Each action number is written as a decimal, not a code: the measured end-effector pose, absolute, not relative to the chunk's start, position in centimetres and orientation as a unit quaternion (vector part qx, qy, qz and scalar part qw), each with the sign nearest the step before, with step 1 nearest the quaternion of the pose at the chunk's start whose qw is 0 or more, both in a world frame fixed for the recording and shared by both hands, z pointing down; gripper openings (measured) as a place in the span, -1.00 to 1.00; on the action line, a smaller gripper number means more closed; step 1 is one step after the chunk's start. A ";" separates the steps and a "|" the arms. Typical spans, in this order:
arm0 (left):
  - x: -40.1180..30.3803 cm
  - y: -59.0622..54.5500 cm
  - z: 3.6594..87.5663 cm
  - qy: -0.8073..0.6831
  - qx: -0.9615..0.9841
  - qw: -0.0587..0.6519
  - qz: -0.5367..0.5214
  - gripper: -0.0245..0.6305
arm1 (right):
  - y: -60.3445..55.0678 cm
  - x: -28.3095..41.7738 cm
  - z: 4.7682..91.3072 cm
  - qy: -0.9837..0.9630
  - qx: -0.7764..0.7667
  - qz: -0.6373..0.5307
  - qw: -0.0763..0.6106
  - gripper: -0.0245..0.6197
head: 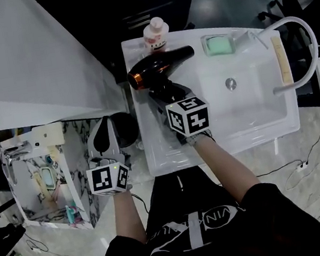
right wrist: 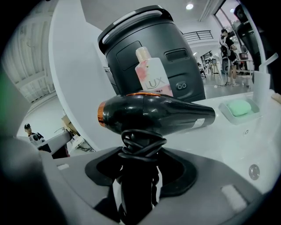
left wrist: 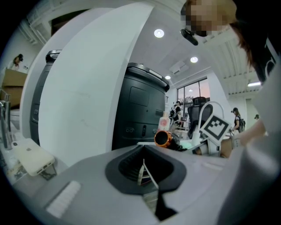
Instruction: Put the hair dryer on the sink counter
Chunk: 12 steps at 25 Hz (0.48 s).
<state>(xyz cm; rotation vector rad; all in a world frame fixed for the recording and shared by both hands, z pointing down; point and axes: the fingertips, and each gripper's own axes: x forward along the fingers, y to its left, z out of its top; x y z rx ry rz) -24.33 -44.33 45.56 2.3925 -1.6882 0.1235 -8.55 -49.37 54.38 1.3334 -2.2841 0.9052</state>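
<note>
Standing white below the person, the sink table (head: 158,155) has a basin (head: 248,109) in its middle. The black hair dryer (head: 159,67) is over the left part of the table, orange end to the left; whether it touches the surface I cannot tell. The right gripper (head: 164,96) is closed on its handle, where the cord (right wrist: 142,147) is wound. The left gripper (head: 106,127) hangs left of the table, jaws together on nothing. A pink bottle (head: 156,34) stands just behind the dryer, and a green soap (head: 218,45) lies near.
</note>
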 end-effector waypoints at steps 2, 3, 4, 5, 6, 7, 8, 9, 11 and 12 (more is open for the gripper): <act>-24.3 -44.3 45.6 -0.572 0.813 0.105 0.042 -0.93 | -49.7 -8.8 54.5 -0.805 0.470 0.319 0.173 -0.12; -24.3 -44.3 45.7 -0.571 0.813 0.105 0.042 -0.93 | -49.8 -9.0 54.5 -0.804 0.470 0.319 0.174 -0.12; -24.3 -44.3 45.7 -0.570 0.813 0.106 0.042 -0.93 | -49.8 -9.1 54.5 -0.804 0.470 0.319 0.176 -0.12; -24.2 -44.3 45.8 -0.570 0.814 0.107 0.042 -0.93 | -49.9 -9.2 54.5 -0.804 0.469 0.319 0.178 -0.12; -24.1 -44.3 45.8 -0.570 0.814 0.107 0.043 -0.93 | -49.8 -9.3 54.6 -0.803 0.469 0.319 0.181 -0.12; -24.0 -44.2 45.8 -0.569 0.814 0.108 0.044 -0.93 | -49.8 -9.3 54.6 -0.803 0.468 0.319 0.184 -0.12; -23.9 -44.2 45.8 -0.569 0.814 0.108 0.044 -0.93 | -49.8 -9.4 54.6 -0.803 0.467 0.319 0.187 -0.12; -23.7 -44.1 45.8 -0.568 0.814 0.109 0.045 -0.93 | -49.7 -9.4 54.7 -0.803 0.466 0.320 0.191 -0.12; -23.6 -44.1 45.8 -0.568 0.815 0.110 0.044 -0.93 | -49.7 -9.6 54.9 -0.802 0.464 0.320 0.199 -0.11; -23.6 -44.0 45.8 -0.568 0.815 0.111 0.043 -0.93 | -49.7 -9.7 55.0 -0.801 0.464 0.319 0.203 -0.11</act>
